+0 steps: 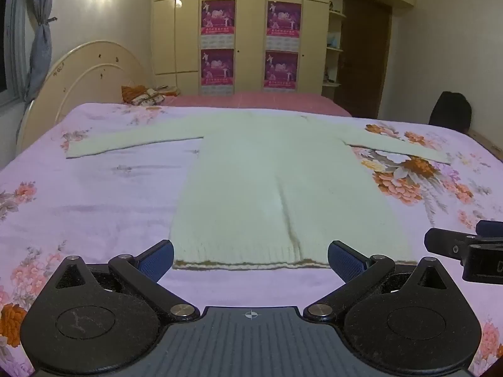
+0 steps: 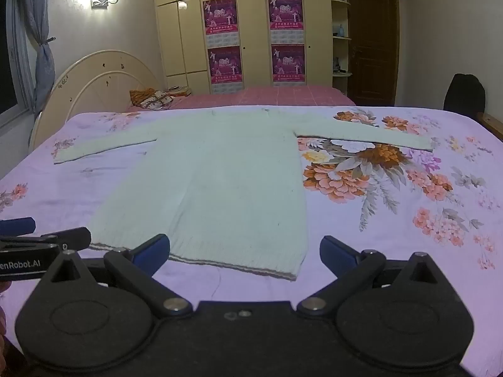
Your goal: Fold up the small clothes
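On the floral bedsheet (image 1: 94,194) a pale sweater (image 1: 276,188) lies flat, both sleeves stretched sideways, hem nearest the cameras; the left gripper (image 1: 250,259) and right gripper (image 2: 244,253) hover just short of that hem, each spread wide, holding nothing

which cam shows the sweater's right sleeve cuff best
The right wrist view: the sweater lies flat and its right sleeve runs unbroken to the cuff, large against the floral bedsheet. The left wrist view shows the same sleeve smaller and nearer the picture's edge.
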The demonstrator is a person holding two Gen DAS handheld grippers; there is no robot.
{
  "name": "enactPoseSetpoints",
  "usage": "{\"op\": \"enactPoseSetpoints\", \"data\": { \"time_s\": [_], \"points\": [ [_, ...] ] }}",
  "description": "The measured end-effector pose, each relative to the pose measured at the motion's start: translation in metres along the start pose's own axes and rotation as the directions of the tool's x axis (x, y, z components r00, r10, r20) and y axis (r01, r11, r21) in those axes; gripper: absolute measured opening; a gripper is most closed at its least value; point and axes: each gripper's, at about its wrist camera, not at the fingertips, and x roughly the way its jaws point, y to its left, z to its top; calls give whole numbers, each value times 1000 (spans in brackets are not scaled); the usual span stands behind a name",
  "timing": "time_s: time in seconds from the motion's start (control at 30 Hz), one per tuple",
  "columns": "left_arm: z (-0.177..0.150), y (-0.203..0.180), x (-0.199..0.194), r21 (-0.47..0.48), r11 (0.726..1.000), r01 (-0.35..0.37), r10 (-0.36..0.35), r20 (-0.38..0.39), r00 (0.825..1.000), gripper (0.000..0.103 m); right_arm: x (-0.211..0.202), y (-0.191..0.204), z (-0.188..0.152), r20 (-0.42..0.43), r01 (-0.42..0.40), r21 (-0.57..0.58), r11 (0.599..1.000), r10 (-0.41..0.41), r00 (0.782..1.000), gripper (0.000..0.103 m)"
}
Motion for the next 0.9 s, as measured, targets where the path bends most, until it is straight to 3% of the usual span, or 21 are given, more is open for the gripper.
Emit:
{"op": "enactPoseSetpoints", "data": {
  "time_s": [0.23, 0.9],
  "points": [
    [4, -5, 2, 15, 999, -35, 35, 4, 999, 103, 5, 3, 1, -3, -11, -9, 1000, 11, 1000, 102],
    [6, 0, 3, 10, 999, -38, 38, 10, 999, 103, 6, 7, 4, 6, -28, -19, 999, 28, 1000, 102]
  ]
}}
